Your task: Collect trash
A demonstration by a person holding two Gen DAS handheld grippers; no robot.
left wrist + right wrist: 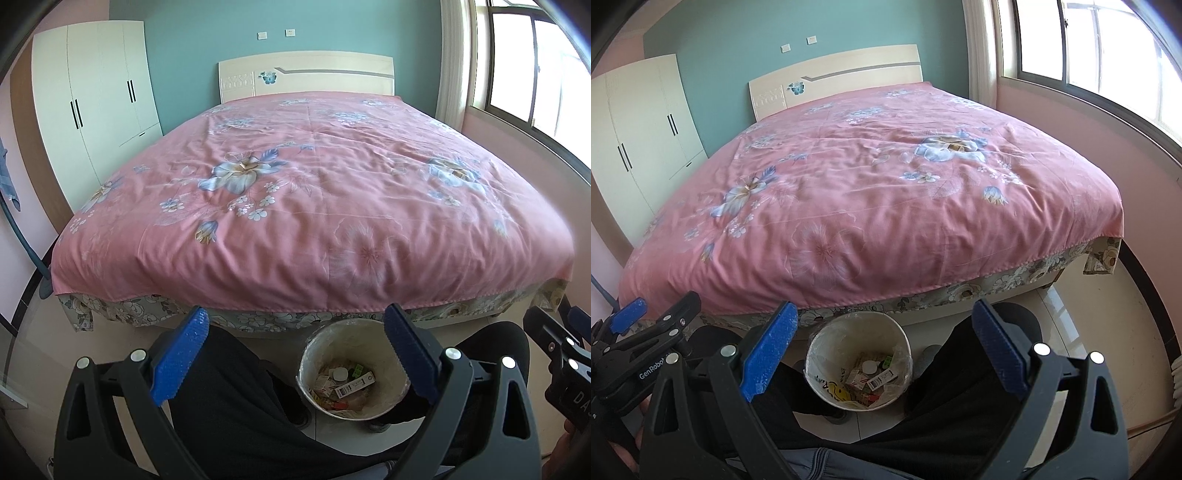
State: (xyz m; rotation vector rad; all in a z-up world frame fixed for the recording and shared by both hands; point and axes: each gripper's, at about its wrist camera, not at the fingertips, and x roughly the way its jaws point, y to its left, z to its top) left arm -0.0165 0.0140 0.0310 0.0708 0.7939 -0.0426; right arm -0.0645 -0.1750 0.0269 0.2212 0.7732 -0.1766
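A round white trash bin (384,332) (823,343) with a plastic liner stands on the floor at the foot of the bed, between a person's legs. Inside it lie several scraps: small cartons (356,384) (882,378), a white cap (340,374) (868,366) and wrappers. My left gripper (295,325) hangs open above and in front of the bin, nothing between its blue pads. My right gripper (884,317) is open too, just as high over the bin. Each gripper shows at the edge of the other's view (554,343) (631,332).
A big bed with a pink flowered cover (314,192) (871,184) fills the room ahead. A white wardrobe (96,103) (639,136) stands at the left, a window (535,62) (1108,48) at the right. The person's dark trouser legs (229,391) (960,380) flank the bin on the tiled floor.
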